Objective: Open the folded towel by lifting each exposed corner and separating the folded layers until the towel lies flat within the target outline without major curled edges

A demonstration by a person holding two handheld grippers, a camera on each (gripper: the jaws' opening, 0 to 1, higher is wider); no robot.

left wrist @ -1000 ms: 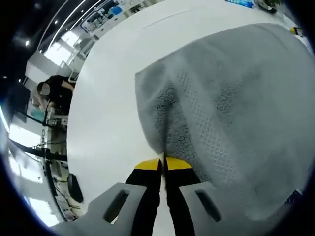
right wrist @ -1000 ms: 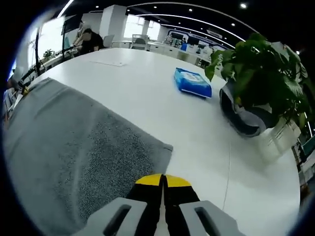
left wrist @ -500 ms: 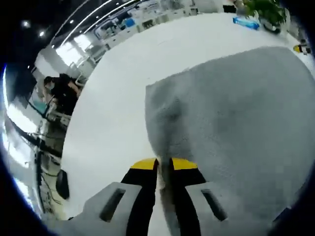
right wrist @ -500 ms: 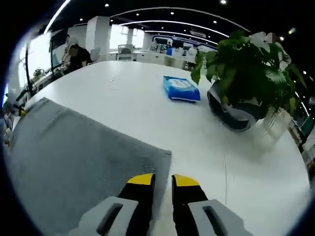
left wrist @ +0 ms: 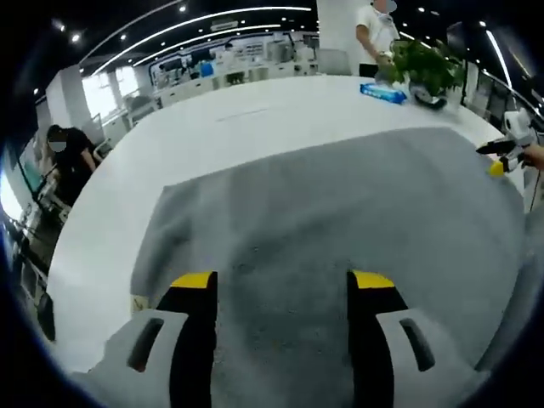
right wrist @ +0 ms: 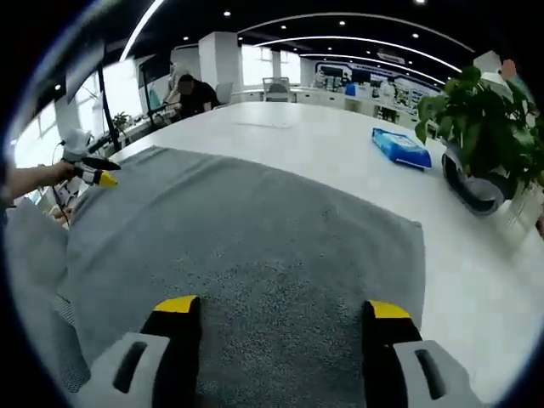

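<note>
The grey towel (left wrist: pixel 340 212) lies spread out flat on the white table (left wrist: pixel 255 119). My left gripper (left wrist: pixel 282 280) hangs open over the towel's near part, nothing between its yellow-tipped fingers. In the right gripper view the same towel (right wrist: pixel 246 246) stretches ahead, and my right gripper (right wrist: pixel 283 308) is open above it, holding nothing. The right gripper (left wrist: pixel 501 157) shows small at the far right of the left gripper view. The left gripper (right wrist: pixel 89 170) shows at the far left of the right gripper view, held by a hand.
A blue pack (right wrist: pixel 401 146) and a potted plant (right wrist: pixel 480 136) in a dark pot stand on the table past the towel's far edge. A person (left wrist: pixel 374 30) stands behind the table, another sits at a desk (left wrist: pixel 64 161). Bare table surrounds the towel.
Both grippers went from shut on the towel's edge to wide open, letting go. Both views pulled back and now look across the spread towel.
</note>
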